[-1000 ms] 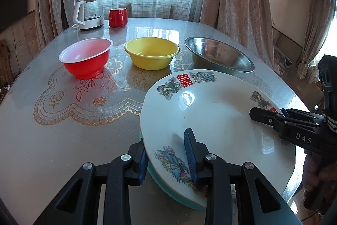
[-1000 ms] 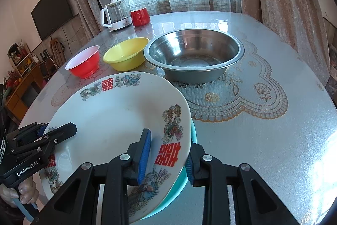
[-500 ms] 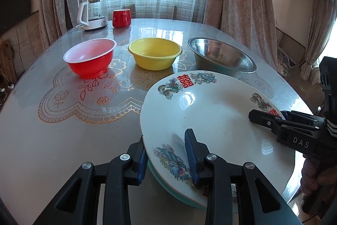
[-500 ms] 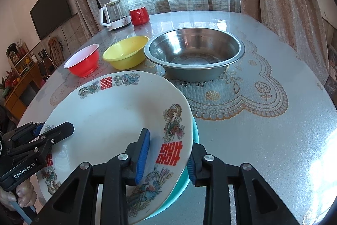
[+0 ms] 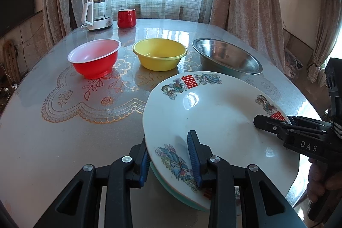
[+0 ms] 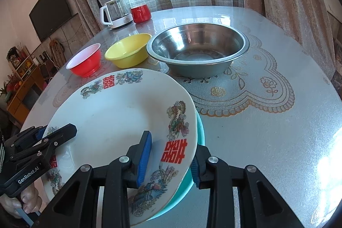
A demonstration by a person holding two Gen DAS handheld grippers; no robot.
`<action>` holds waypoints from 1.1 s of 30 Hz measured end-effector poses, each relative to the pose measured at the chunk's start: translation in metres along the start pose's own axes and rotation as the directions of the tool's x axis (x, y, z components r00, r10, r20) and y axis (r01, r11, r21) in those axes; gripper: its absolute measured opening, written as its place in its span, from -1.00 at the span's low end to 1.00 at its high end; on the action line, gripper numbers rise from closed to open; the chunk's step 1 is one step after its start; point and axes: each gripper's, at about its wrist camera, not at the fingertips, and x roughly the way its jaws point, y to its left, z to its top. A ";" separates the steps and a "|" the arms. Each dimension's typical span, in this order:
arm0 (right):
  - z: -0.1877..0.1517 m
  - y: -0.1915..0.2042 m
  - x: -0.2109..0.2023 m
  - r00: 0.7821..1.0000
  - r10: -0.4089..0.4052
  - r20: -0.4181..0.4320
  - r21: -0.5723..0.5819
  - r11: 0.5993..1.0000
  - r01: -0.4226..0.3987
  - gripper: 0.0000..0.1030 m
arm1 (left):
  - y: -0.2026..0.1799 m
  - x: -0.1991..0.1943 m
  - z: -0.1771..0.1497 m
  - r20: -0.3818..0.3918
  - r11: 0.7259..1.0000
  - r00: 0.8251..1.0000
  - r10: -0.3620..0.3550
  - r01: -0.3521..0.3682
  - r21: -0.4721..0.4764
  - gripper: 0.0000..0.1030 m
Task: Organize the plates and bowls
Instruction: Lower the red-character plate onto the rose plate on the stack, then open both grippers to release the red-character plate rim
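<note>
**Two grippers, one plate stack, at the near table edge**

A curtained window lights a round glass-topped table (image 5: 64, 142) over a lace-pattern mat. Reading the left wrist view from left to right: a white kettle (image 5: 97, 13) and a red mug (image 5: 126, 18) stand far back at about 11 o'clock; nearer come a red bowl (image 5: 94, 61), a yellow bowl (image 5: 159, 57) at 12 o'clock and a steel bowl (image 5: 226, 59) at 1 o'clock, each apart from its neighbour.

At the near edge sits the white decorated plate (image 5: 213, 116), tilted, on top of a teal plate (image 5: 171, 187) whose rim shows beneath. The left gripper (image 5: 168, 161) has its jaws closed across the left rim, one blue pad on top of the white plate and one under the stack. The right gripper (image 6: 168, 161) pinches the opposite rim likewise; its jaws are easing very slightly wider, the pads looking still in contact.

The step appears to be carrying or settling the stacked plates. To do it well, keep both grips equally firm and level the hands together, since the glazed top plate looks slippery and could slide off the teal one.

The steel bowl, at 12 o'clock in the right wrist view, stands nearest and blocks a straight push forward; the bare table at 3 o'clock there offers room.
</note>
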 end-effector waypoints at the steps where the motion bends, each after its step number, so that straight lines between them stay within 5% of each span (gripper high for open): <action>1: -0.001 -0.001 0.000 1.000 0.005 0.000 0.002 1.000 -0.005 -0.35 | 0.000 0.000 0.000 0.001 1.000 1.000 0.003 -0.003 -0.001 -0.35; 25: -0.005 0.000 -0.001 0.998 -0.061 0.029 -0.015 0.998 0.061 0.13 | 0.000 -0.001 -0.002 -0.003 0.999 1.000 0.030 -0.030 -0.032 -0.24; 33: -0.004 -0.004 -0.003 0.998 -0.061 0.014 0.006 0.998 0.060 0.16 | 0.011 -0.005 0.000 -0.008 0.996 1.000 0.016 -0.016 -0.087 -0.14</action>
